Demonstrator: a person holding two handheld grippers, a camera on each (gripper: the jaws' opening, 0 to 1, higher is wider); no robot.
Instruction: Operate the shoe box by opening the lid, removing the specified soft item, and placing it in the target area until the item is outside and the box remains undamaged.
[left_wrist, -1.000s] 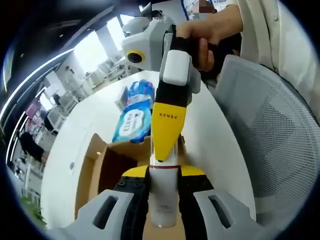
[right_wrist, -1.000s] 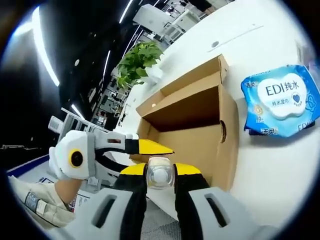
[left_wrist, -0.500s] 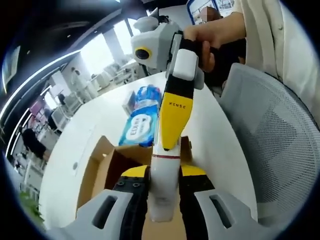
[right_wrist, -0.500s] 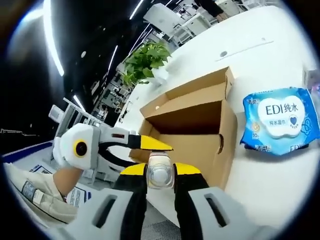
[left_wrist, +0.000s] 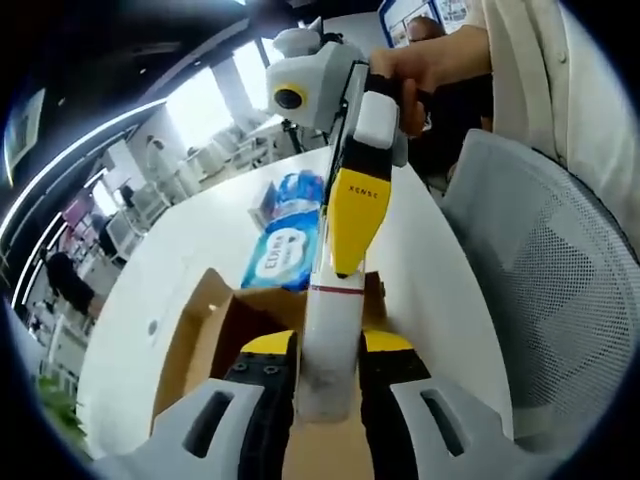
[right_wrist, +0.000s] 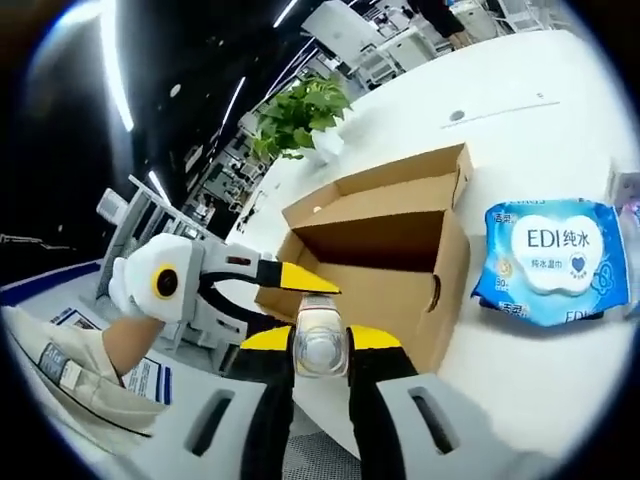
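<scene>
A slim white bottle (left_wrist: 328, 330) stands between the jaws of my left gripper (left_wrist: 328, 375), which is shut on its lower part. My right gripper (left_wrist: 352, 215), with yellow jaws, comes down from above and clamps the bottle's far end. In the right gripper view the same bottle (right_wrist: 320, 345) shows end-on, my right gripper (right_wrist: 320, 355) shut on it, and my left gripper (right_wrist: 290, 280) reaches in from the left. Behind them the brown shoe box (right_wrist: 400, 270) stands open on the table, its lid (right_wrist: 380, 185) folded back. A blue wet-wipes pack (right_wrist: 555, 255) lies on the table beside the box.
The round white table (right_wrist: 520, 90) carries the shoe box (left_wrist: 215, 330) and the wipes pack (left_wrist: 280, 250). A grey mesh chair (left_wrist: 540, 290) stands against the table's near edge. A potted plant (right_wrist: 295, 110) sits at the far side. A person's hand (left_wrist: 420, 80) holds the right gripper.
More white bottle now shows between the right gripper's yellow jaws and my left jaws. Both views have shifted slightly. Both grippers keep their hold; box and wipes pack lie as before.
</scene>
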